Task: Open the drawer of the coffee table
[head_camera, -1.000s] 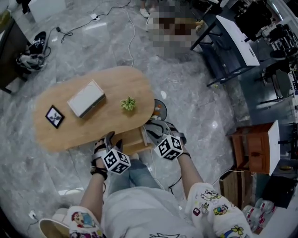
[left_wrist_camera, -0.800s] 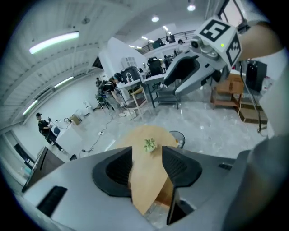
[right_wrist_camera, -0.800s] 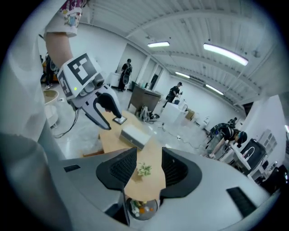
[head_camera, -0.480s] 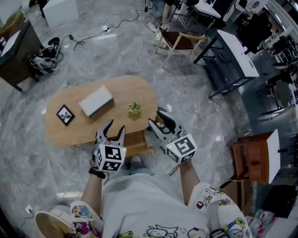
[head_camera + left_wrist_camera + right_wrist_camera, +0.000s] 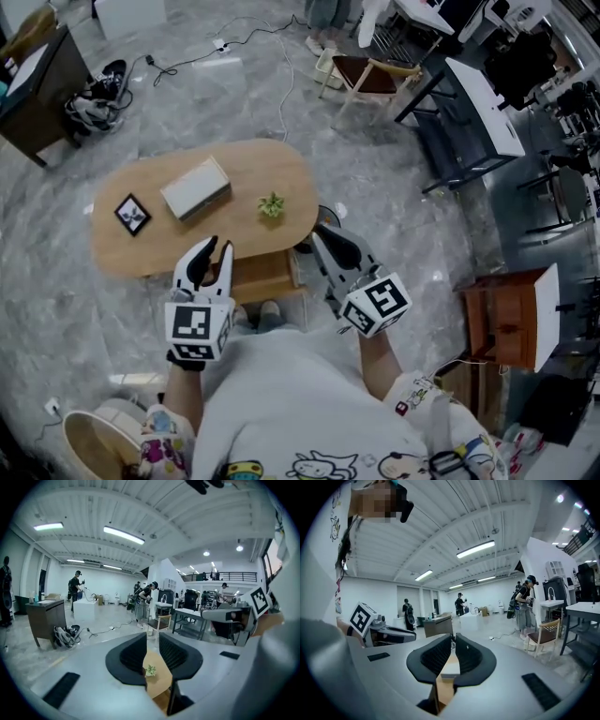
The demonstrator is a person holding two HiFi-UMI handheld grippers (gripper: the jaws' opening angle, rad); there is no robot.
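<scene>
The oval wooden coffee table [image 5: 248,167] stands below me in the head view. Its drawer [image 5: 263,277] sticks out from under the near edge, toward my feet. Both grippers hang in the air above it, touching nothing. My left gripper [image 5: 208,251] is over the drawer's left part, jaws closing with a gap and nothing between them. In the left gripper view [image 5: 153,641] the table top [image 5: 157,684] and plant [image 5: 150,670] show through that gap. My right gripper [image 5: 323,234] is over the table's right end, jaws closing, tips almost together [image 5: 453,639], holding nothing.
On the table top lie a framed picture [image 5: 132,214], a white box [image 5: 195,187] and a small green plant [image 5: 272,205]. A wooden chair [image 5: 370,75], black desks [image 5: 469,103], an orange-brown cabinet [image 5: 511,319] and floor cables [image 5: 281,84] surround the table. People stand in the far room [image 5: 75,587].
Both grippers have lifted away from the drawer front and rolled upright, their jaws narrowing. The head view has risen, so the table looks smaller. The drawer stays pulled out.
</scene>
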